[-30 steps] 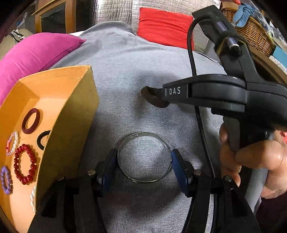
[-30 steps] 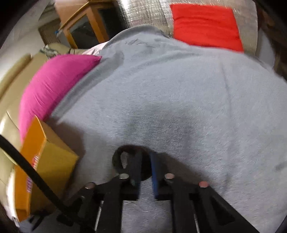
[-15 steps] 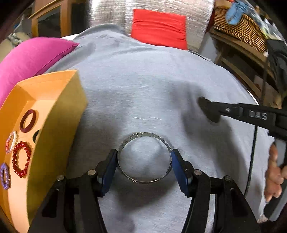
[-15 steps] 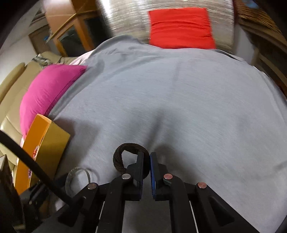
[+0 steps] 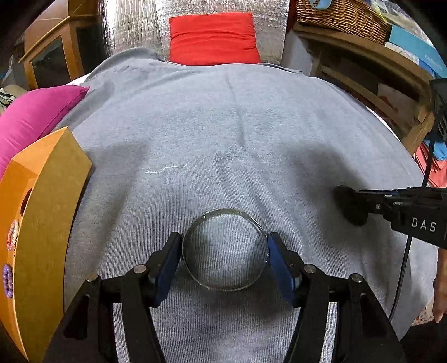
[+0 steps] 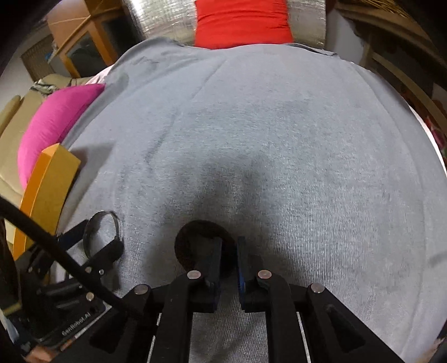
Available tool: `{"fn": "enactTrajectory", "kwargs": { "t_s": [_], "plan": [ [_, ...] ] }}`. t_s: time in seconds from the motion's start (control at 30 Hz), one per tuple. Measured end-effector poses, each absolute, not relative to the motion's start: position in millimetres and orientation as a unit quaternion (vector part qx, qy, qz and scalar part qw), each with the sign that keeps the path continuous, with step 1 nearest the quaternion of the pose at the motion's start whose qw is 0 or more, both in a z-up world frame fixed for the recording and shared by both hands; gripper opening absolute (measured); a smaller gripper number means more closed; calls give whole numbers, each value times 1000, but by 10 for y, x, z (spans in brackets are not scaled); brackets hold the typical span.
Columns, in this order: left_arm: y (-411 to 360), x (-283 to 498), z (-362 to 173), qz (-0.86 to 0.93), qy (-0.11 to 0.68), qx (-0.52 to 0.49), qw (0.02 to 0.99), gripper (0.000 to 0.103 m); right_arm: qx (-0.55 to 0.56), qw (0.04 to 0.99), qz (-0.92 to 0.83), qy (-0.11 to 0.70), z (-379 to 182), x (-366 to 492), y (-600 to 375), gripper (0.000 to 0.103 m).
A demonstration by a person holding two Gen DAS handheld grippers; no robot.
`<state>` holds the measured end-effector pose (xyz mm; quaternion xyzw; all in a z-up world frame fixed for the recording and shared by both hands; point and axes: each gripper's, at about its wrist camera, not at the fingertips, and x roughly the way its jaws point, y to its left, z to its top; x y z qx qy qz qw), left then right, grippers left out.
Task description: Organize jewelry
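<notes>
My left gripper (image 5: 225, 247) is shut on a silver bangle (image 5: 225, 284), its two blue pads pressing the ring's sides just above the grey cloth (image 5: 223, 125). The bangle also shows in the right wrist view (image 6: 92, 223). My right gripper (image 6: 229, 251) is shut on a dark brown ring (image 6: 185, 240), which sticks out to the left of the jaws. In the left wrist view the right gripper (image 5: 349, 203) is at the right, low over the cloth. An orange box (image 5: 53, 223) at the left holds beaded bracelets (image 5: 12, 234).
A magenta cushion (image 5: 33, 117) lies behind the box and a red cushion (image 5: 213, 39) at the far end. A wooden shelf with a wicker basket (image 5: 340, 14) stands at the right. A wooden cabinet (image 5: 53, 55) is far left.
My right gripper with the dark ring has moved from the middle of the cloth to the right and lower. The left gripper keeps hold of the bangle and has drawn back from the box.
</notes>
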<state>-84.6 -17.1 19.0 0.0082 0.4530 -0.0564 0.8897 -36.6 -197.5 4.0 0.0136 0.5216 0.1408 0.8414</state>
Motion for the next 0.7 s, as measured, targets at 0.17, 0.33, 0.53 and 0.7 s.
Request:
{"fn": "enactTrajectory", "kwargs": {
  "t_s": [0.17, 0.33, 0.53, 0.7],
  "plan": [
    [-108, -799, 204, -66, 460, -5, 885, 68, 4, 838, 151, 525, 79, -331, -1958, 19],
    [-42, -871, 232, -82, 467, -15, 880, 68, 1, 833, 159, 530, 98, -344, -1949, 23],
    [-135, -891, 193, -84, 462, 12, 883, 69, 6, 837, 167, 521, 77, -356, -2010, 23],
    [-188, -887, 190, -85, 453, 19, 887, 65, -37, 850, 161, 500, 86, -424, -1881, 16]
  ]
}}
